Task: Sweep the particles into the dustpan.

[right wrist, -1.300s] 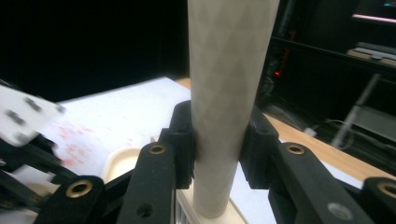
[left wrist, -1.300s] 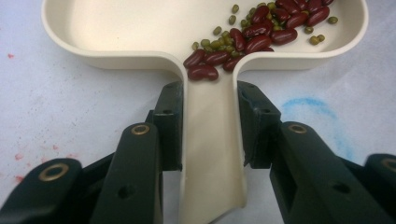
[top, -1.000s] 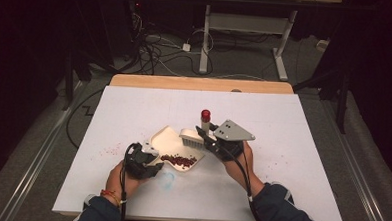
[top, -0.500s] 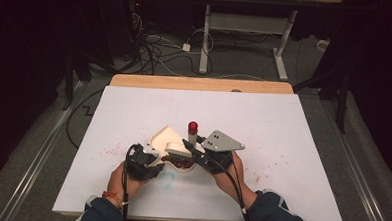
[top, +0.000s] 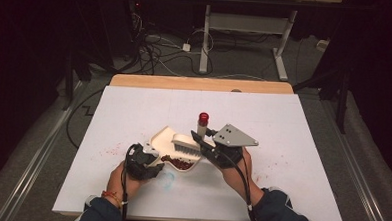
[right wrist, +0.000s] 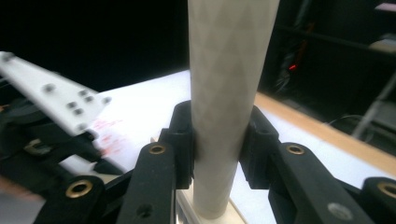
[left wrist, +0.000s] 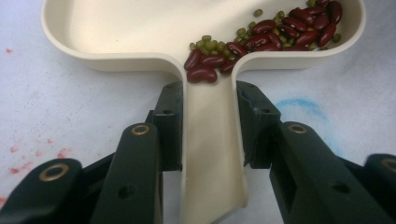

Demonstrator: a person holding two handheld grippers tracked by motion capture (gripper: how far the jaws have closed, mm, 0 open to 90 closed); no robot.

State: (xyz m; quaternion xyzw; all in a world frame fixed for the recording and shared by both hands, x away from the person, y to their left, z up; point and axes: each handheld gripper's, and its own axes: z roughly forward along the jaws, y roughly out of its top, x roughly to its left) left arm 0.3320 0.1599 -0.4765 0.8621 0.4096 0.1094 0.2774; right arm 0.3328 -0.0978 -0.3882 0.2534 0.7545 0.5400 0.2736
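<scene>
Item: sweeping of beans into a dustpan, seen mid-stroke.

Change noted: over the last second the brush travelled from the right of the pan toward the lower centre of the high view, then drew back slightly to the upper right; its bristle head now rests across the open mouth of the dustpan. The red-capped handle end stands up just above it. Judged meaning: a sweep has probably just delivered its load, and the brush is pulling back for another pass or is finished.

Contents: red kidney beans and small green mung beans lie heaped in the upper right of the left gripper view, spilling toward the neck of the pan's handle. Faint red smears mark the white surface at lower left and right of the pan.

Left tongs: closed partway, jaws pressed on either side of the cream dustpan handle, holding the pan flat at the lower centre of the high view.

Right tongs: clamped about the pale brush handle, which rises upright between the pads and out of the top of the frame.
</scene>
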